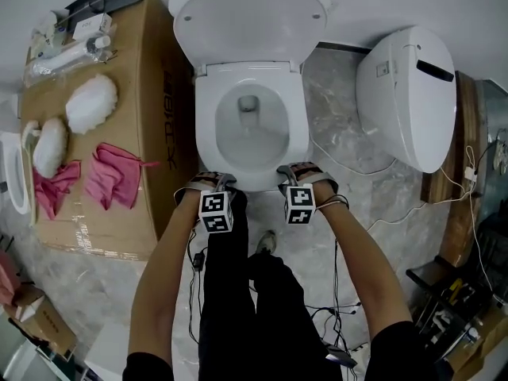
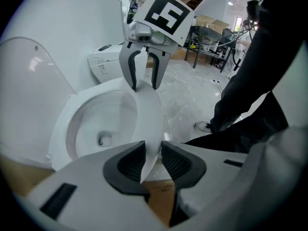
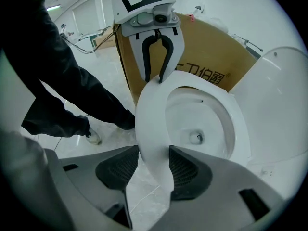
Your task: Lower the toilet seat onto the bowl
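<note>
The white toilet seat [image 1: 205, 125] lies flat over the bowl [image 1: 250, 133], with the lid [image 1: 250, 18] standing up behind it. Both grippers point down at the seat's front rim. My left gripper [image 1: 213, 179] has that rim [image 2: 147, 129] pinched between its dark pads [image 2: 127, 165]. My right gripper [image 1: 295, 171] straddles the same rim [image 3: 151, 129] further right, its jaws wide and the left pad [image 3: 120, 167] a little off the seat. Each gripper view shows the other gripper astride the rim: the right one [image 2: 144, 83], the left one [image 3: 154, 78].
A large cardboard box [image 1: 151, 133] stands just left of the toilet, with pink cloths [image 1: 111, 173] and white pads on top. A second toilet seat unit [image 1: 409, 94] leans at the right. Cables [image 1: 413, 209] run over the marble floor. The person's legs and shoe [image 1: 266, 244] stand close before the bowl.
</note>
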`<state>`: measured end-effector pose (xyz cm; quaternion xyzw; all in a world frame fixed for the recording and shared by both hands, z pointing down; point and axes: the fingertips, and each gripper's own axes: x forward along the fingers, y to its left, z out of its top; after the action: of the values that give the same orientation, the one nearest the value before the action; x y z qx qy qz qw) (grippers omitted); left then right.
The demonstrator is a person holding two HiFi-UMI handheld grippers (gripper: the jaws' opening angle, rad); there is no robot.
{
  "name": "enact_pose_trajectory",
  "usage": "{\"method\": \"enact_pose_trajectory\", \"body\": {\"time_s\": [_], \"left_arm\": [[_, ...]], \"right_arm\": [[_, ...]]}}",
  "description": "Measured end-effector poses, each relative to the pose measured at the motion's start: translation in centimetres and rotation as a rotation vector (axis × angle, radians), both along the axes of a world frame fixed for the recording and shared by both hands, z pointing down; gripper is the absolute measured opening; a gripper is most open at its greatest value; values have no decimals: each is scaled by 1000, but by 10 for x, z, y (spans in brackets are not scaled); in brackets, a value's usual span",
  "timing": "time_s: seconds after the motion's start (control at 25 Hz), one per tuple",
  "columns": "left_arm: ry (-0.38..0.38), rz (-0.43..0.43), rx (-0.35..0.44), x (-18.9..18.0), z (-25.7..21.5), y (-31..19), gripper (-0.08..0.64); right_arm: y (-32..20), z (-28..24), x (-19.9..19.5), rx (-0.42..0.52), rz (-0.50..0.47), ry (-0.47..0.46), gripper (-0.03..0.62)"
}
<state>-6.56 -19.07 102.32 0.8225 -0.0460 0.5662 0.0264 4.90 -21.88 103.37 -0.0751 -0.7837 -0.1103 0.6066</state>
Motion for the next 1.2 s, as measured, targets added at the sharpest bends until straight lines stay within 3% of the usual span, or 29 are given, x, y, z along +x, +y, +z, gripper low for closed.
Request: {"method": "enact_pose_trajectory", "body": {"time_s": [0.4, 0.64, 0.92, 1.04, 1.2], "left_arm": [[0, -32, -12, -1, 43, -12, 137], [13, -68, -49, 2, 55, -3, 137], [53, -179, -39, 5, 36, -3, 137], [81, -250, -23, 8, 11, -2, 132], [144, -390, 26, 19, -47, 20, 61]], "right_arm": [[4, 47, 0, -34, 30, 28, 227], [4, 58, -2, -61, 116, 24, 225], [9, 42, -6, -44, 186, 3, 225], [4, 13, -9, -41, 331, -50, 200], [4, -62, -8, -61, 665, -199, 110]]}}
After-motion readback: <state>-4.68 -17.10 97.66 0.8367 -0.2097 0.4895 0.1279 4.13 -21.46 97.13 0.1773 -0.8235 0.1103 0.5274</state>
